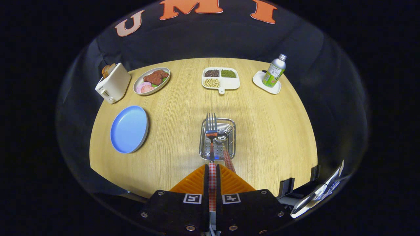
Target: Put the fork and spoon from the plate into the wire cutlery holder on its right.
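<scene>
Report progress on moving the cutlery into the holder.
Done: the blue plate lies bare and the spoon rests in the wire holder. In hand: the gripper is shut on the fork, held over the holder. Left: release the fork.

Your jaws pinch a fork of bright polished metal with a checked handle. Just ahead, the cutlery holder is shiny steel wire over a perforated metal floor, and a glossy metal spoon lies in it. The worktop looks like matt pale wood grain. Further off, the blue plate looks smooth and satin.
</scene>
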The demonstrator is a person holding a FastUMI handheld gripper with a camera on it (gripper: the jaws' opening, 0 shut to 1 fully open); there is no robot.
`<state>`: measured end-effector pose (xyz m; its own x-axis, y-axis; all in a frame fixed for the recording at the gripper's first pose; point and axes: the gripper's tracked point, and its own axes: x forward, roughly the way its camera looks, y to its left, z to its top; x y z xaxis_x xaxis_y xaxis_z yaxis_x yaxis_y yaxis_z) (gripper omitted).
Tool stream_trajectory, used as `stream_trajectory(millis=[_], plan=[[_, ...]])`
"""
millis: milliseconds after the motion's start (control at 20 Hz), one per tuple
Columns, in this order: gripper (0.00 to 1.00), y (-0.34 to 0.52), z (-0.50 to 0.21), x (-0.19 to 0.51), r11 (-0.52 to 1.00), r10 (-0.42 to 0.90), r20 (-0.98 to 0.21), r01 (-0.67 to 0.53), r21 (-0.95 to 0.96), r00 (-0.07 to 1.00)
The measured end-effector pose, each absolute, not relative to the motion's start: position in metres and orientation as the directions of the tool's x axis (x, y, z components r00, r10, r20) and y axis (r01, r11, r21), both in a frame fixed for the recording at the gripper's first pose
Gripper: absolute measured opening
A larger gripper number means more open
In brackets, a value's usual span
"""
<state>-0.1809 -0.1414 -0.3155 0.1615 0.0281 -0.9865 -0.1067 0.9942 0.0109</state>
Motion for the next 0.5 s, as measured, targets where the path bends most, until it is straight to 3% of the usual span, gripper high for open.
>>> stream_trajectory(millis=[500], plan=[[0.08,-0.148,-0.323,-0.193,0.988,0.003,-0.998,-0.154,0.011,-0.056]])
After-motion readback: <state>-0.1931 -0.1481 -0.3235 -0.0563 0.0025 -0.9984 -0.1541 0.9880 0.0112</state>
